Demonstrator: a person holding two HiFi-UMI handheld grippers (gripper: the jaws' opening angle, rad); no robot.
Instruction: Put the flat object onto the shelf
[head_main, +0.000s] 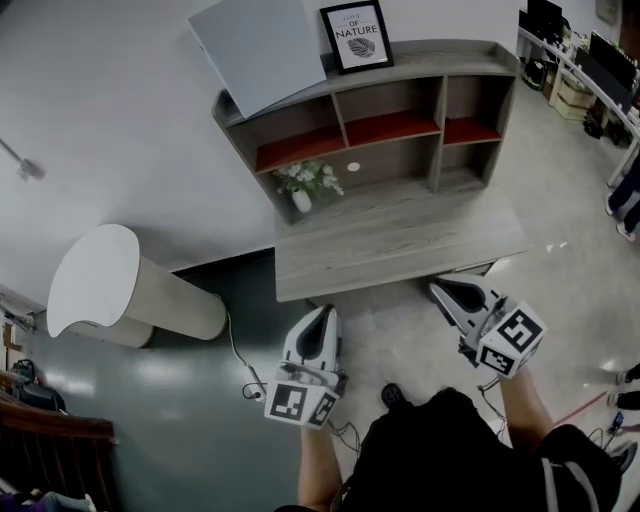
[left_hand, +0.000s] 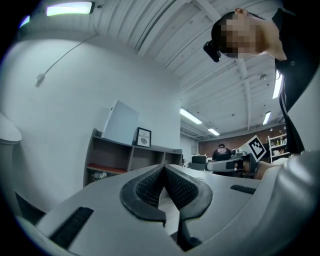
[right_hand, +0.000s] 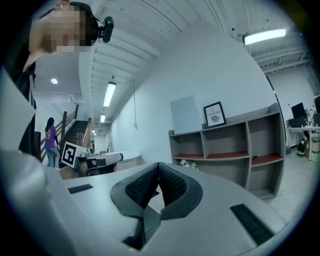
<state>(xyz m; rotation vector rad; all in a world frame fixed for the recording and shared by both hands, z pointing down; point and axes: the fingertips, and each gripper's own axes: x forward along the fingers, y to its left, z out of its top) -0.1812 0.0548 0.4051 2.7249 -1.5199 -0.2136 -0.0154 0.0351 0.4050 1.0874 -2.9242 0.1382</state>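
Note:
A flat pale blue-grey panel (head_main: 258, 48) leans against the wall on top of the wooden shelf unit (head_main: 400, 100), beside a framed "Nature" print (head_main: 356, 36). The panel (left_hand: 120, 123) also shows in the left gripper view, and in the right gripper view the panel (right_hand: 185, 115) stands left of the print. My left gripper (head_main: 322, 318) is held low in front of the desk, shut with nothing in it. My right gripper (head_main: 447, 293) hovers at the desk's front right edge, also shut and empty. Both are well short of the shelf.
A grey wooden desk top (head_main: 400, 240) runs in front of the shelf unit. A small white vase of flowers (head_main: 304, 186) stands at its back left. A white rounded counter (head_main: 120, 285) sits to the left. Office desks with monitors (head_main: 580, 60) line the far right.

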